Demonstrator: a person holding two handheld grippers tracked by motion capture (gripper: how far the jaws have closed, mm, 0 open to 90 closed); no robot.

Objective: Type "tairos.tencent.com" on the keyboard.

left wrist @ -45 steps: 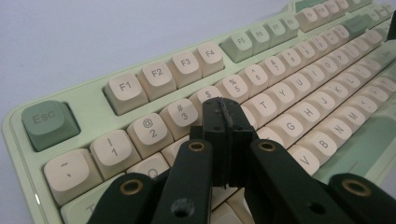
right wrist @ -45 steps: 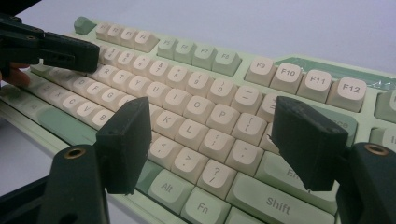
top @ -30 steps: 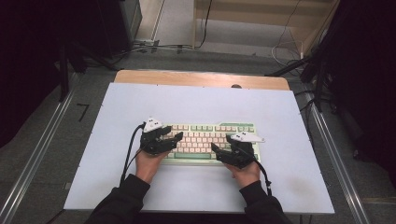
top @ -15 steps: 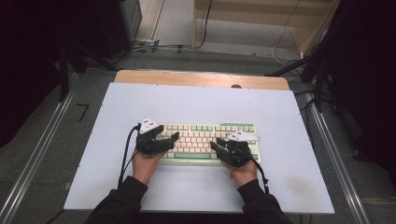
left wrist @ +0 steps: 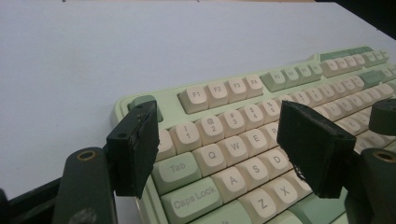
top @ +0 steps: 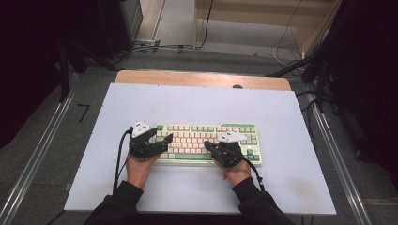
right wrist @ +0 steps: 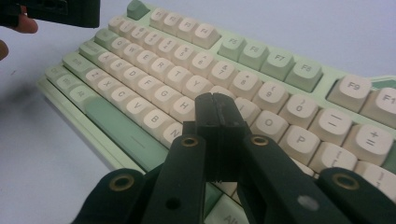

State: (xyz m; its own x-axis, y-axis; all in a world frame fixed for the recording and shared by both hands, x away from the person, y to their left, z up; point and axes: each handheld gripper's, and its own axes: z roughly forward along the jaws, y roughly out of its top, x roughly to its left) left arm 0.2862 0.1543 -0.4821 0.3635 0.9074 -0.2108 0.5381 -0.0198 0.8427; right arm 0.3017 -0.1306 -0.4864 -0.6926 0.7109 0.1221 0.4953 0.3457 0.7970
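Note:
A mint-green keyboard (top: 209,140) with cream keys lies on the white tabletop (top: 197,105). My left gripper (top: 165,140) hovers over the keyboard's left end (left wrist: 224,88). Its jaws have just been opening and stand wide apart above the Tab, Q and W keys, with nothing held (left wrist: 219,142). My right gripper (top: 209,146) is over the middle of the keyboard (right wrist: 261,60). Its jaws have just been closing and now meet pad to pad above the H and J keys, gripping nothing (right wrist: 215,109). The left gripper (right wrist: 56,11) also appears at the top left of the right gripper view.
A wooden strip (top: 202,78) runs along the table's far edge. Metal rails (top: 37,154) flank the table on both sides. Cables (top: 155,47) lie on the floor beyond it. Bare white surface surrounds the keyboard on every side.
The right gripper's jaws have come together from wide apart. The left gripper's jaws have spread a little. Both hands stay where they were over the keyboard.

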